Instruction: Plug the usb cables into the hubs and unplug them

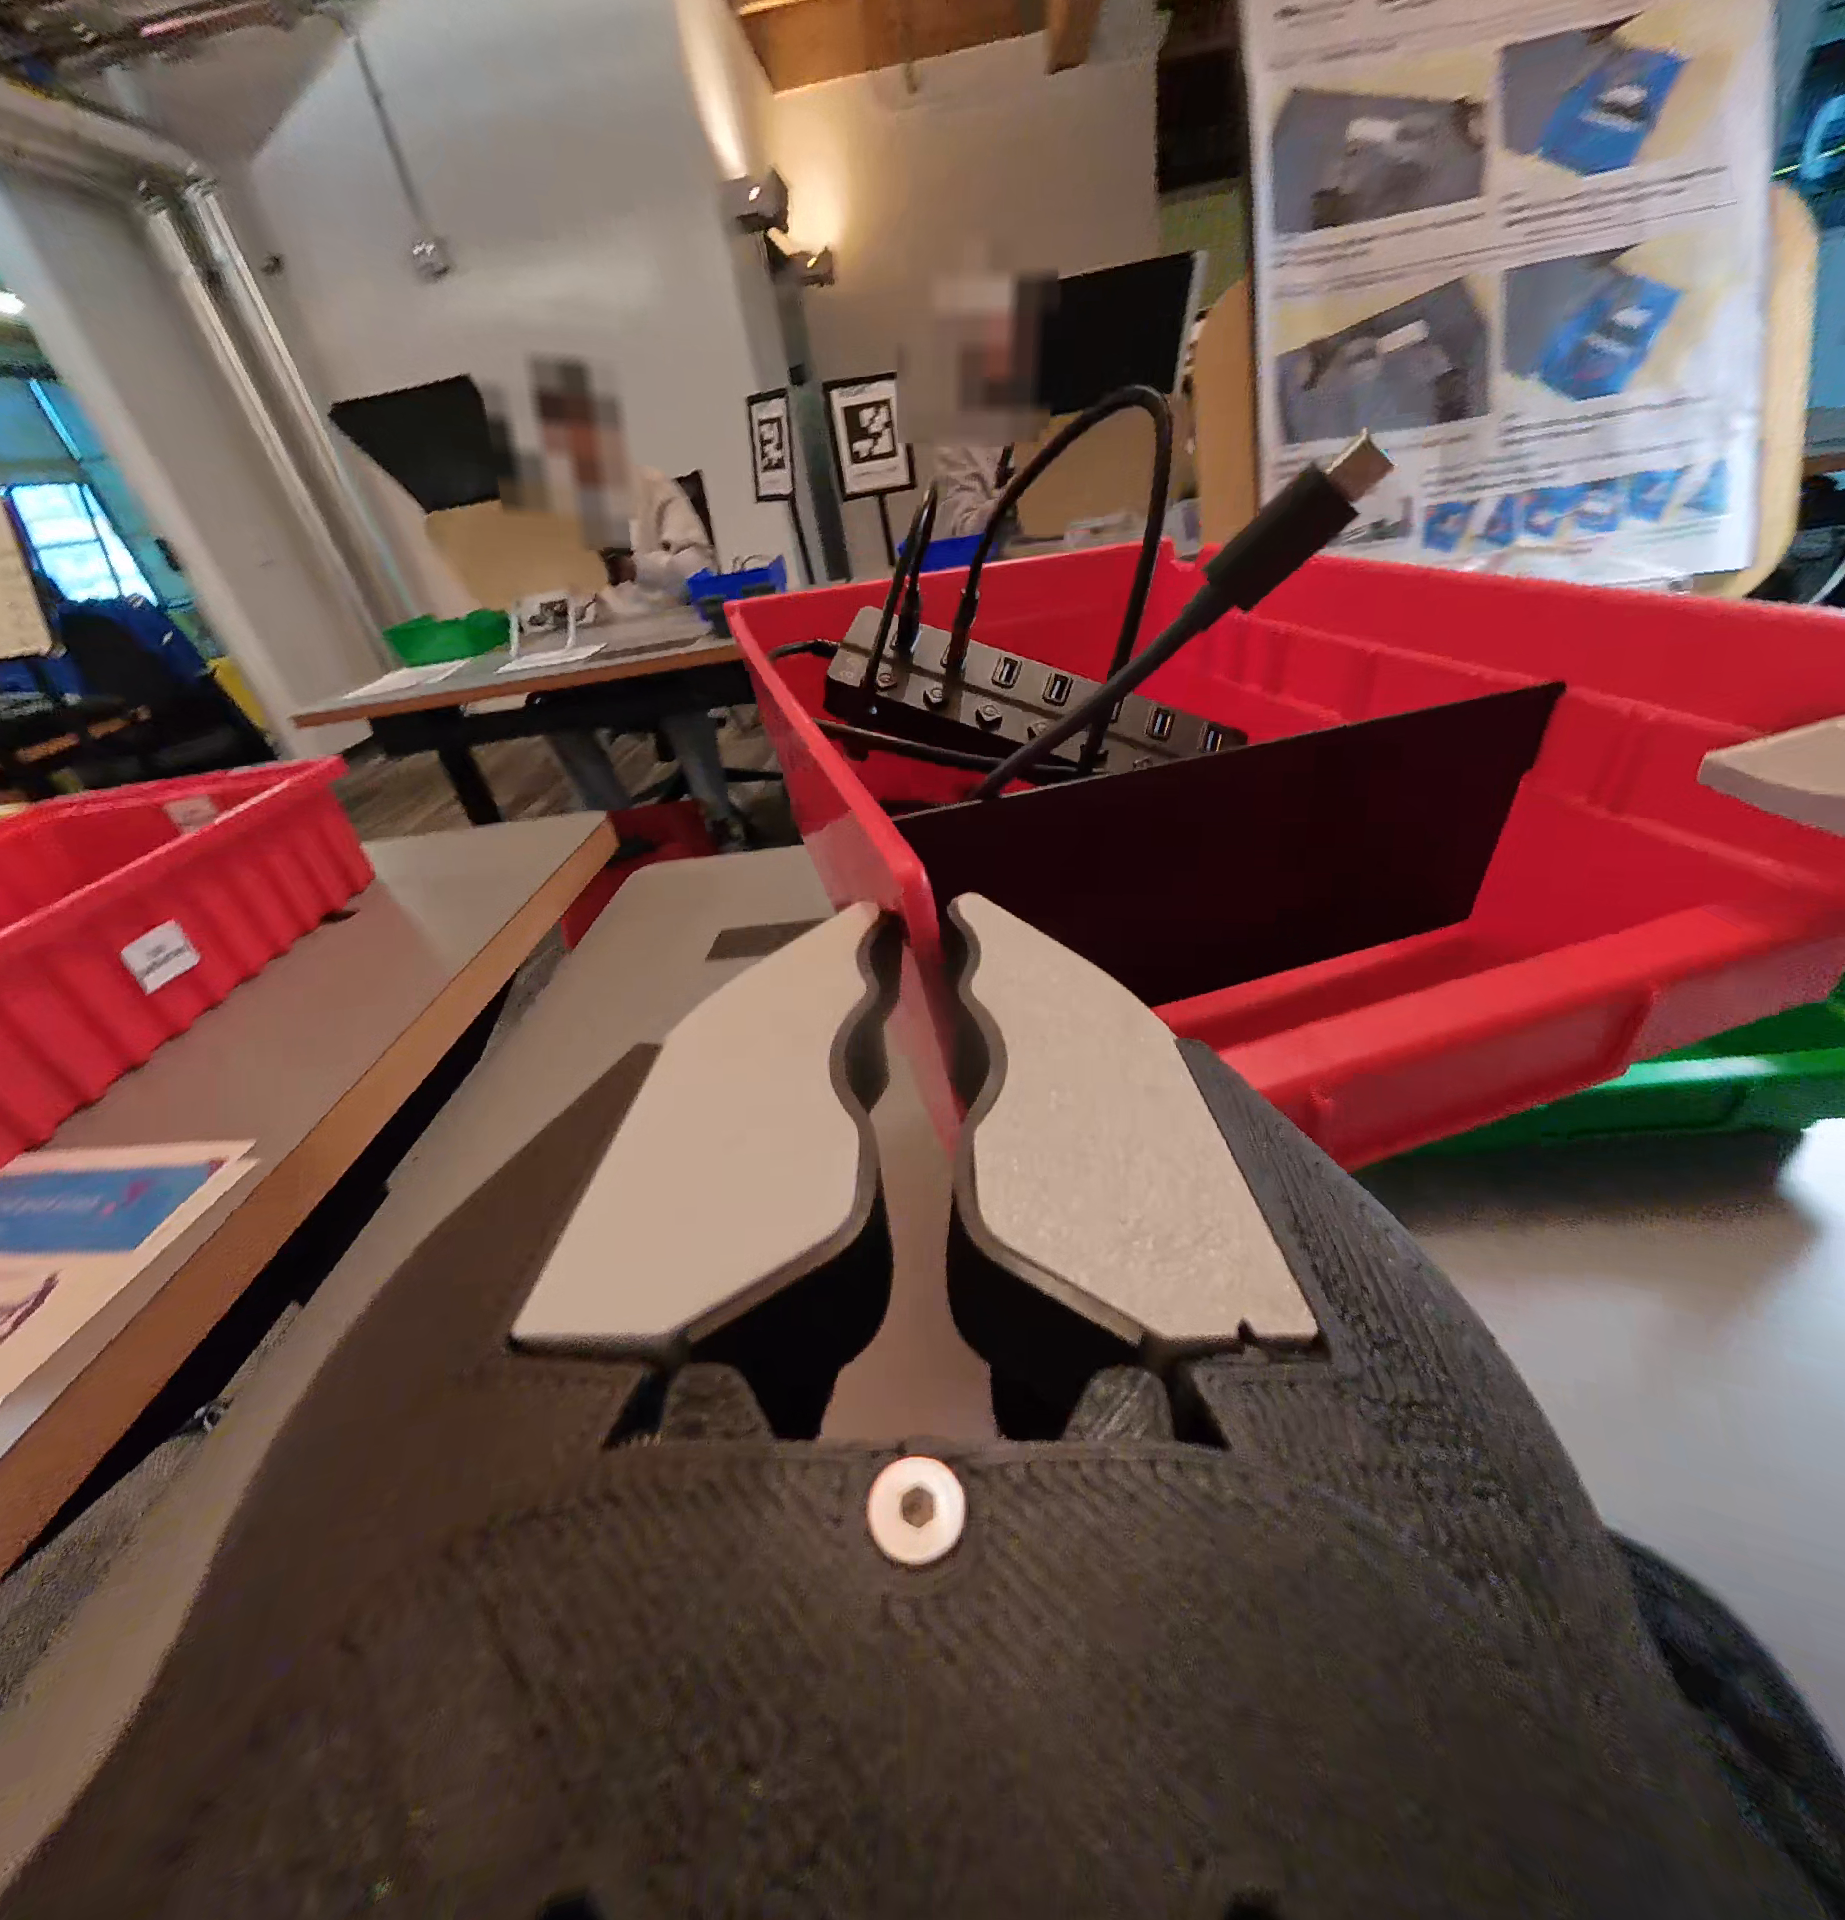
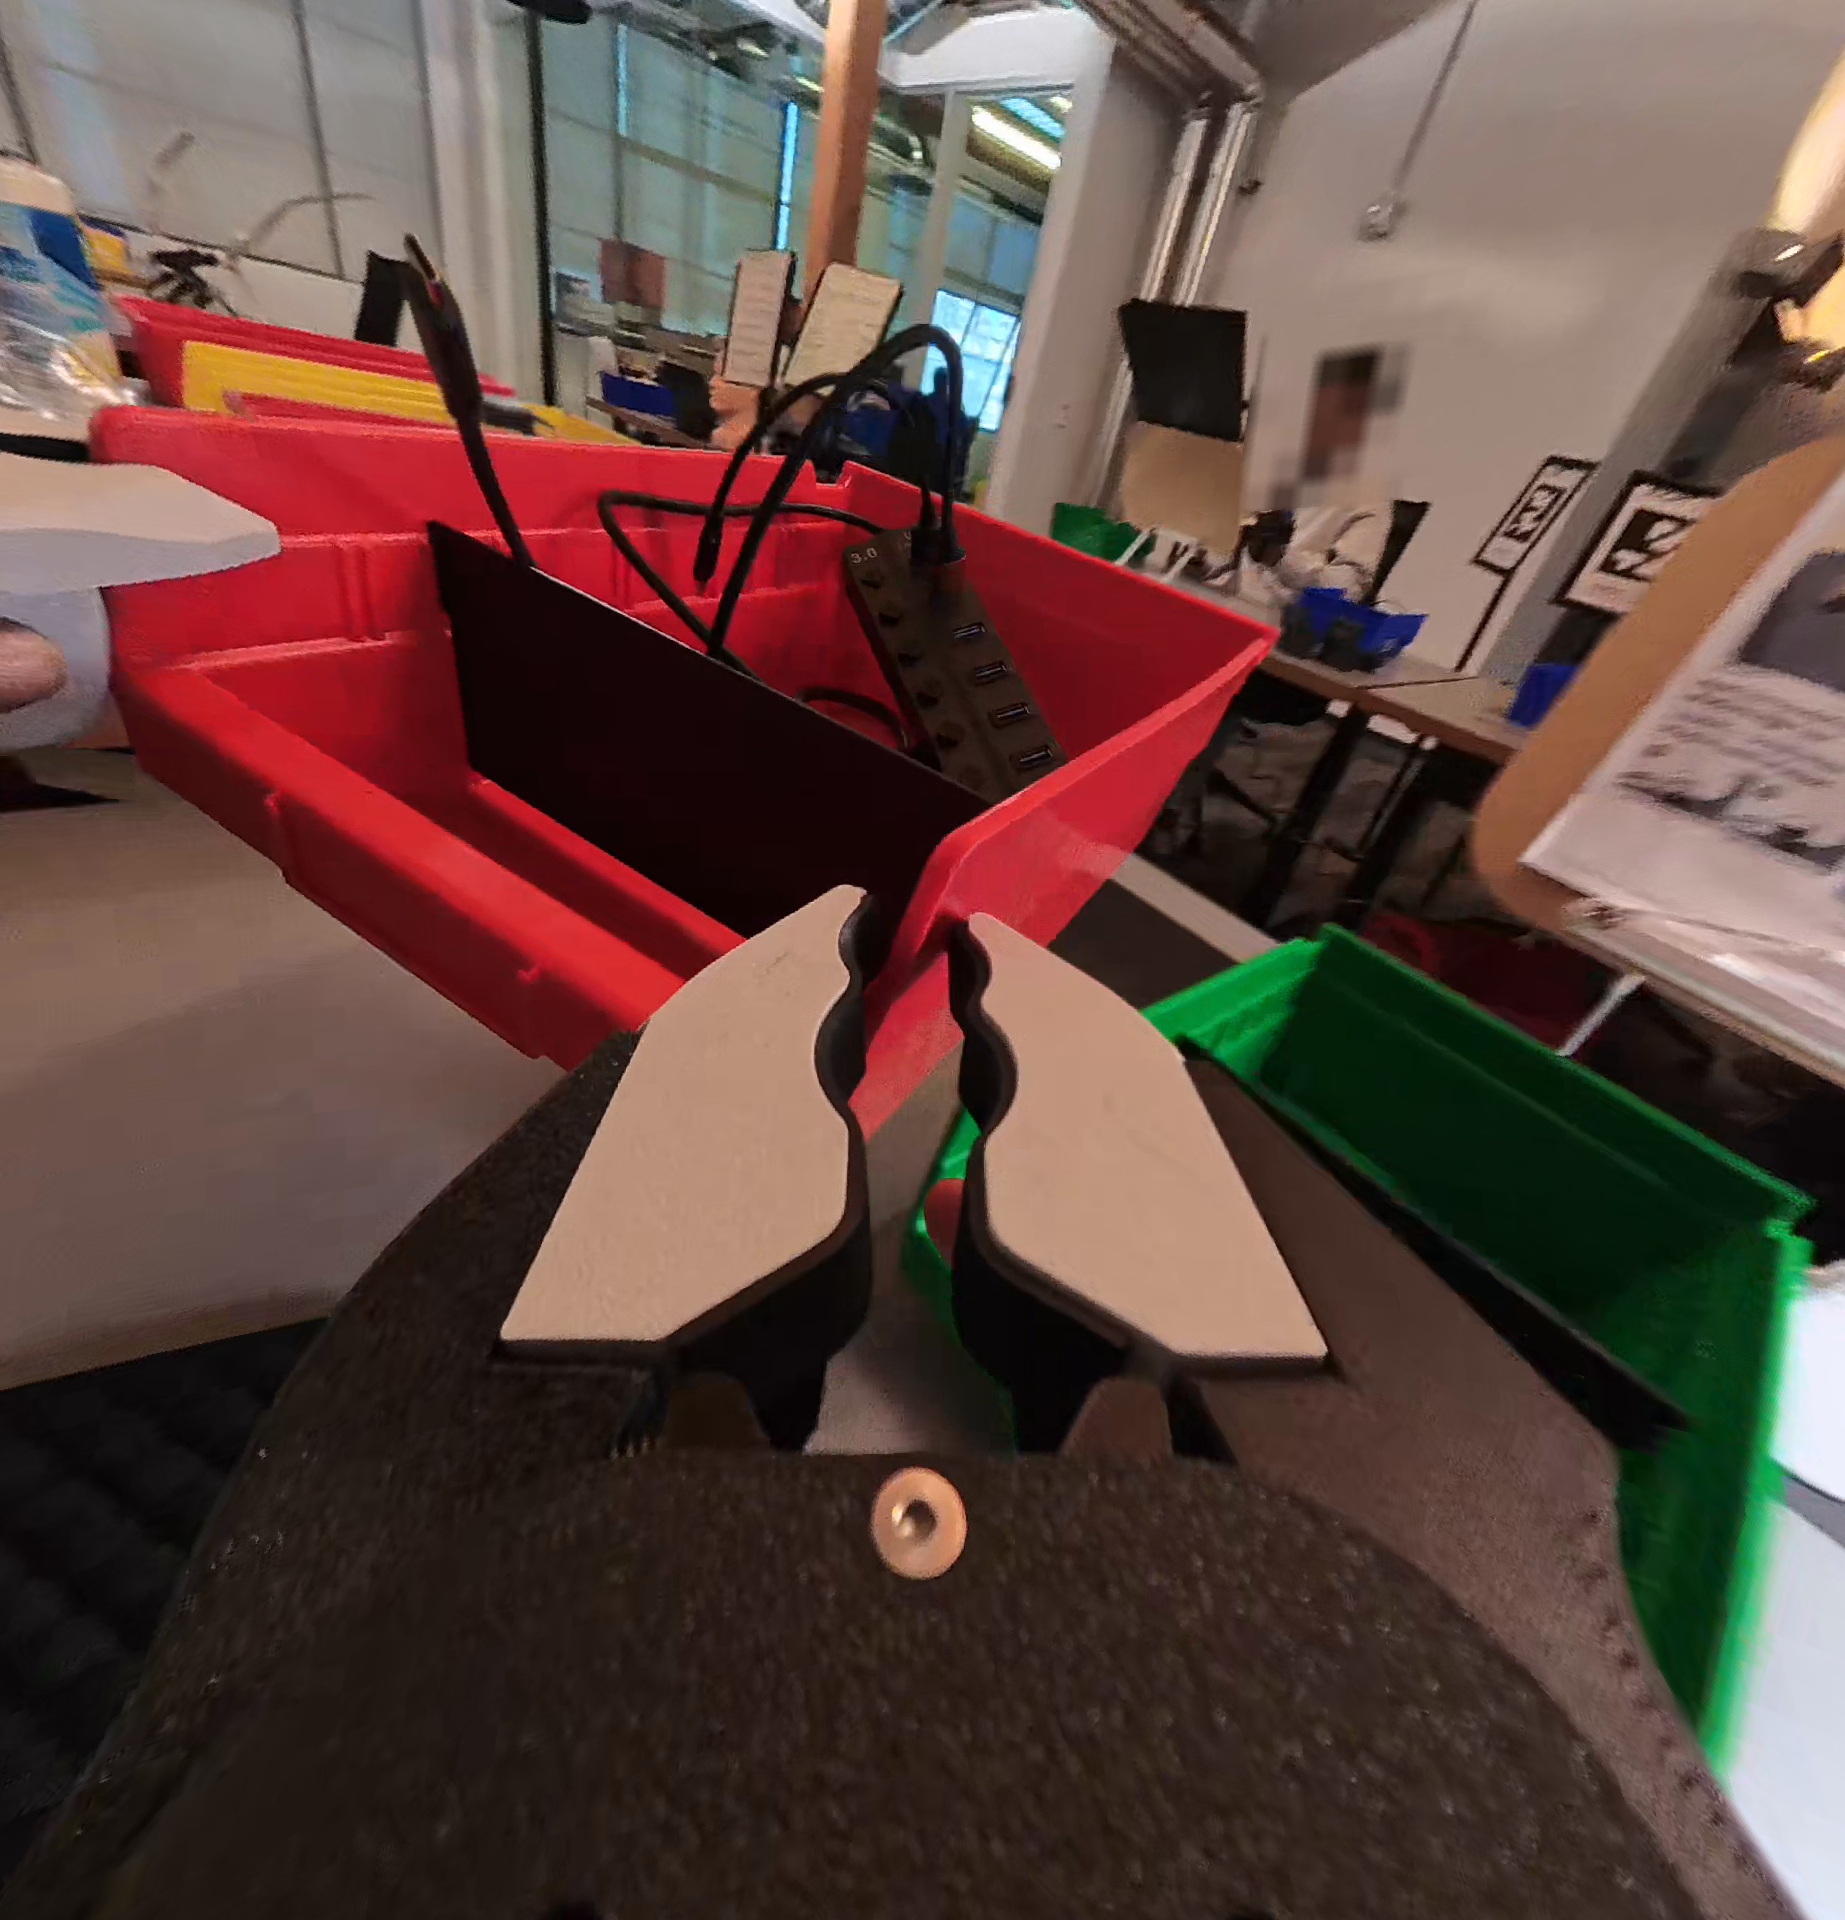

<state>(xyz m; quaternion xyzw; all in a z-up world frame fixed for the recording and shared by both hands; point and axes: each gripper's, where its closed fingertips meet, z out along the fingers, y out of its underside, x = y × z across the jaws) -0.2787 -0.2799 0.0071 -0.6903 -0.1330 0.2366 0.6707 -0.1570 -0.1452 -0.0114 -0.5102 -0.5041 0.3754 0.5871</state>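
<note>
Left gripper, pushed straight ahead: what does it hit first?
Left gripper already straddles the red bin wall at its corner; jaws look shut on it. Going on, it would likely slide along that wall, the black divider beside it.

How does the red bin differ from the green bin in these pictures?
The red bin is lifted and tilted, each claw gripping one of its walls; the green bin sits on the table, ungripped. The red bin holds a USB hub with cables behind its black divider; the green bin looks empty as far as visible. The red bin appears larger. Both are open-top plastic bins.
</note>
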